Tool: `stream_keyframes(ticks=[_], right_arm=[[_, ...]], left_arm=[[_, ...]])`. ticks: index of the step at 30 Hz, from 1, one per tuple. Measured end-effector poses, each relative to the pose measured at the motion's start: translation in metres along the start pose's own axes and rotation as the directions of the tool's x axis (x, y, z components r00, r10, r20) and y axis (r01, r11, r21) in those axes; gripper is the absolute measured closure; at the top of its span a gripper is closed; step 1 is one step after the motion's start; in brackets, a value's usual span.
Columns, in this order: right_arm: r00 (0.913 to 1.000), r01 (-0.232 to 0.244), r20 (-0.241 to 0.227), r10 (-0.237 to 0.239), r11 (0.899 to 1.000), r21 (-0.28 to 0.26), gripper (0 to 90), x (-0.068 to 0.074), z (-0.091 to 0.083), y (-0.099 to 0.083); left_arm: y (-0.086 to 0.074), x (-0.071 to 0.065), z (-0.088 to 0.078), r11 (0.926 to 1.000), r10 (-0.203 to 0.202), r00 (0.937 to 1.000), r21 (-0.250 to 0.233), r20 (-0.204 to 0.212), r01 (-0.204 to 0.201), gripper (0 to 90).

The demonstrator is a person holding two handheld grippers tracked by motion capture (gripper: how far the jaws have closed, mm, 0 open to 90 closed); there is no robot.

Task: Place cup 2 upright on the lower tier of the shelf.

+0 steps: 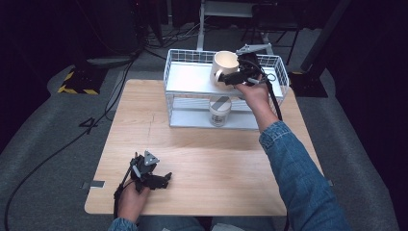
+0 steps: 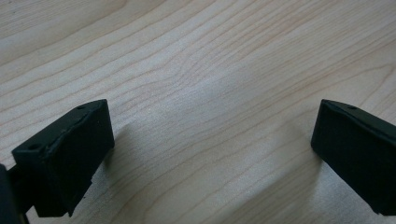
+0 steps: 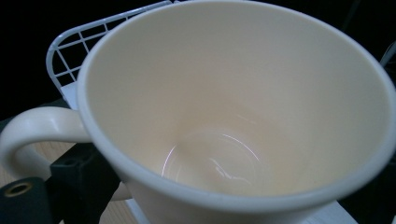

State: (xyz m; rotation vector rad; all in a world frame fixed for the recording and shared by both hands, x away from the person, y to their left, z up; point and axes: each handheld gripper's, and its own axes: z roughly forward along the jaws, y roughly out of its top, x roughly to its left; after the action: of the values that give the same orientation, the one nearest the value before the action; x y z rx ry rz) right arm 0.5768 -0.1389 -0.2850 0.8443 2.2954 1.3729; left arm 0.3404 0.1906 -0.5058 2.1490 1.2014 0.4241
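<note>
R gripper (image 1: 226, 78): clamped on cream mug (image 1: 224, 67) wall, held over top shelf of white wire rack (image 1: 190, 55).
L gripper (image 1: 161, 180): jaws wide, nothing between, resting on wood table (image 1: 216, 159).
Mug: empty, tilted, handle sideways.
Risk: one-wall pinch; mug may pivot, slip, or clip rack rim when lowered.

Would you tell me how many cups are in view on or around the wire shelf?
2: a cream mug held by the right gripper above the wire shelf's upper level, and a white cup on the lower level.

Left gripper (image 1: 153, 179) fingers (image 2: 65, 158) apart
</note>
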Motion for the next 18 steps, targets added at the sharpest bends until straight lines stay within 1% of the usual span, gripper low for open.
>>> stream_keyframes(ticks=[7,10,13,18], right_arm=[[0.9998,-0.007,0.021,0.006,0.999,0.035,8.1,-0.0041,0.0079,-0.0013],[0.9997,-0.008,0.024,0.008,0.999,0.035,8.1,-0.0050,0.0077,-0.0016],[0.9994,0.008,0.032,-0.009,0.999,0.036,8.0,-0.0046,0.0076,-0.0022],[0.9993,0.007,0.037,-0.009,0.999,0.032,8.0,-0.0043,0.0078,-0.0025]], left_arm=[[0.0000,0.0000,0.0000,1.0000,0.000,1.0000,0.001,-0.001,0.000,0.0],[0.0000,0.0000,0.0000,1.0000,-0.001,1.0000,0.000,0.000,0.001,0.0],[-0.0001,-0.0002,0.0000,1.0000,-0.003,1.0000,0.001,0.002,0.003,0.0],[0.0000,0.0000,0.0000,1.0000,0.000,1.0000,0.000,-0.001,0.000,0.0]])
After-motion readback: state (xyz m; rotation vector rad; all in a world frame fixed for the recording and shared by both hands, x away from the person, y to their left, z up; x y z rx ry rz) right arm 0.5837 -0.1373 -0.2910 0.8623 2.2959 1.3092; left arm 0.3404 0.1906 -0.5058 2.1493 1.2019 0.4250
